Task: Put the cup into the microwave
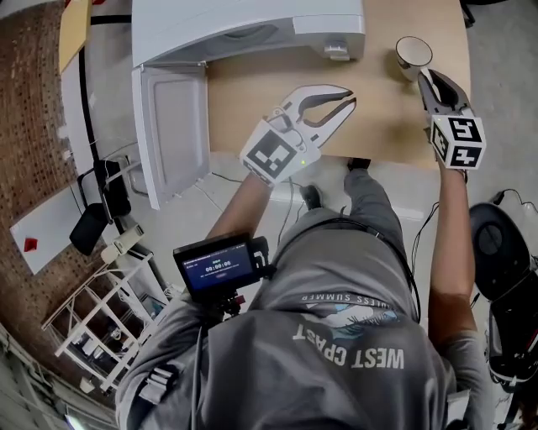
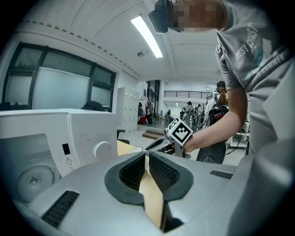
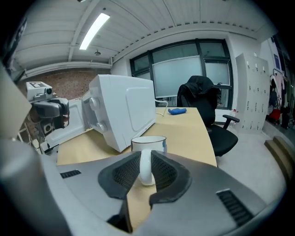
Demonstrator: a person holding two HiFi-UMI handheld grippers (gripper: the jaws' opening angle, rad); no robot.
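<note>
The cup, white with a dark rim, stands upright on the far right part of the wooden table, to the right of the microwave and apart from it. Its handle points toward the person. The right gripper is clenched on that handle: in the right gripper view the ribbed pads press on either side of the white loop, and the cup's body rises just beyond the jaw tips. In the head view this gripper reaches in from the near right, its marker cube over the table's front edge.

The left gripper hangs over the middle of the table, in front of the microwave and well apart from the cup. Its jaws are closed, tips meeting, with nothing between them; in the left gripper view only a narrow strip of tabletop shows through the slit behind the tips.

The microwave sits at the back left of the table with its door swung wide open, hanging out past the table's left edge. Its control panel with a round knob faces the left gripper.

At the table's far end lies a small blue object, and a black office chair stands beside it. The person wears a gray shirt, with a small screen mounted at the chest. A white wire rack stands on the floor to the left.
</note>
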